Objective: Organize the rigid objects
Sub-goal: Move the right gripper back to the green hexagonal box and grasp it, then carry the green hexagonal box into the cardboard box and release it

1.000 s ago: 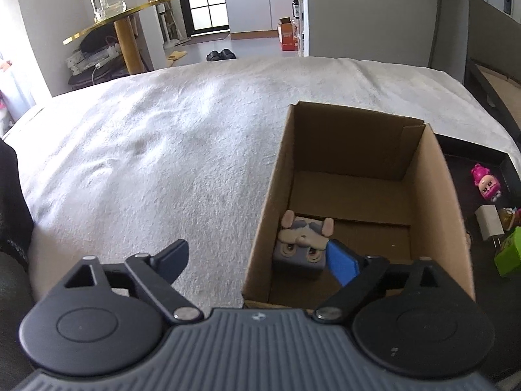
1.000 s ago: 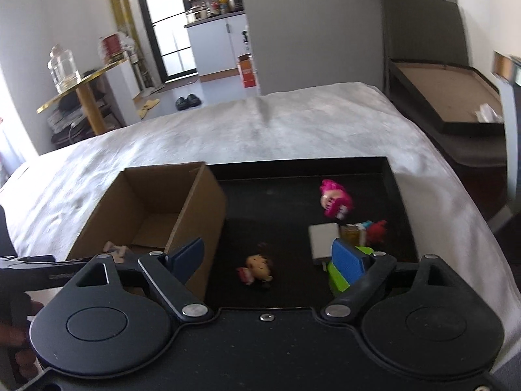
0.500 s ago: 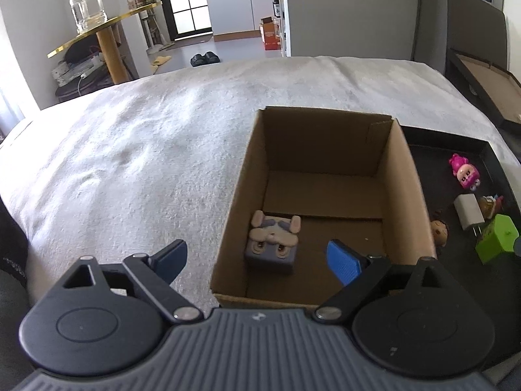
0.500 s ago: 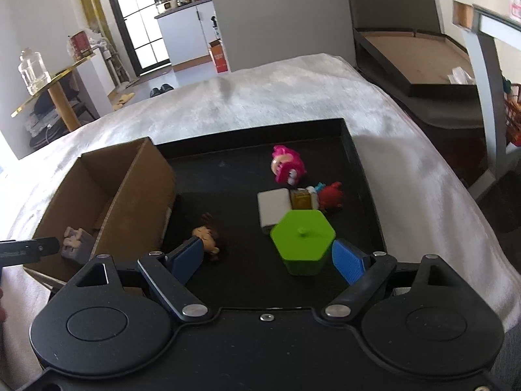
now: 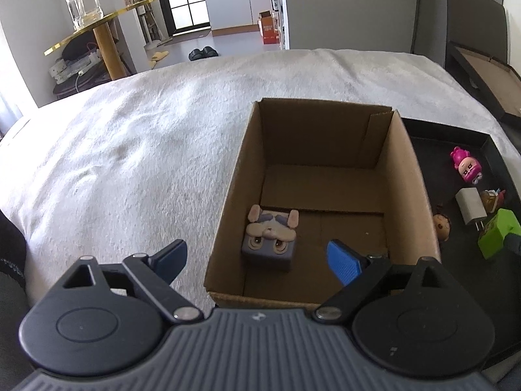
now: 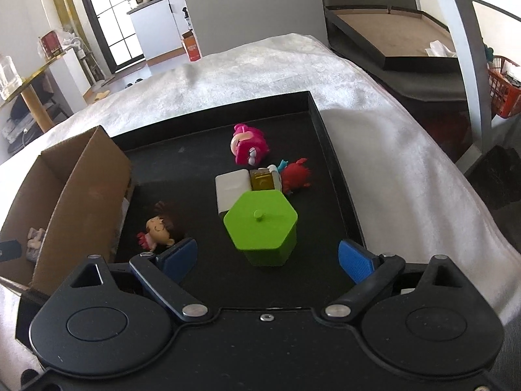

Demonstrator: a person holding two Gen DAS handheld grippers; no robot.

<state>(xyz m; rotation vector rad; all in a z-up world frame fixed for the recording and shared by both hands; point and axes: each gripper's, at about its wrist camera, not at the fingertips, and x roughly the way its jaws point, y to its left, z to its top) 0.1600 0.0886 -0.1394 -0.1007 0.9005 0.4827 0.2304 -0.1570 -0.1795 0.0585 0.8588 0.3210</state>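
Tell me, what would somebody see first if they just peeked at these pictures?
Probably the bright green hexagon box on the black tray, sitting right between the open fingers of the right tool. Next, the grey puppy-face cube alone inside the cardboard box.

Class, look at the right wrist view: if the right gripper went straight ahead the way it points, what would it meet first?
Most likely the green hexagonal container: it stands on the black tray centred between the open fingers of the right gripper, nothing nearer. Exact depth is unclear.
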